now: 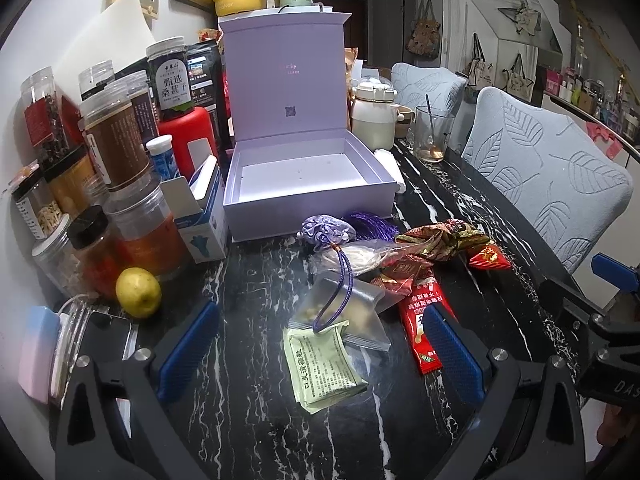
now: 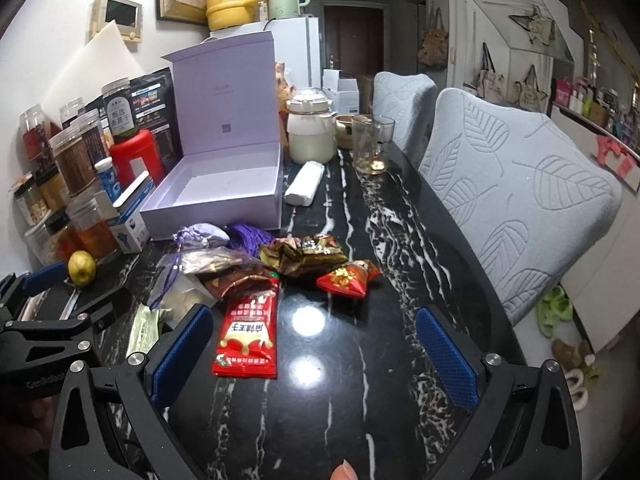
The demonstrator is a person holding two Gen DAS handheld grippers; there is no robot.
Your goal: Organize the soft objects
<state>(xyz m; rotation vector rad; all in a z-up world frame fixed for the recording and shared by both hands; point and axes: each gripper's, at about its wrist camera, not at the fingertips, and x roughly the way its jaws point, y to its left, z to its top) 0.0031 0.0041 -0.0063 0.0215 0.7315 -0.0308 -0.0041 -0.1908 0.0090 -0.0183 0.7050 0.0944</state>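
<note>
Blue pads of the left gripper stand wide apart with nothing between them, low over the dark marble table. Just ahead, between the fingers, lies a green sachet, its far end under a frosted pouch crossed by a purple cord. The right gripper is likewise spread wide and holds nothing; a red packet lies just inside its left pad.

The likely step is a first pick, with the open lilac box as the probable target. For the left side, the frosted pouch looks the better first grab, since it overlaps the sachet; the cord, which runs back to a purple sachet bag, could drag along, so it is best pinched clear of the loop. Soft packets buckle, so a grip across the middle, closed gently, should serve.

Further off are a clear bag, crumpled foil wrappers and a small red pack, all short of the box.

Only the left view shows the sachet whole and the cord's path over the pouch. The right view shows the red packet full length, a white roll beside the box, and more bare table to the right.
</note>
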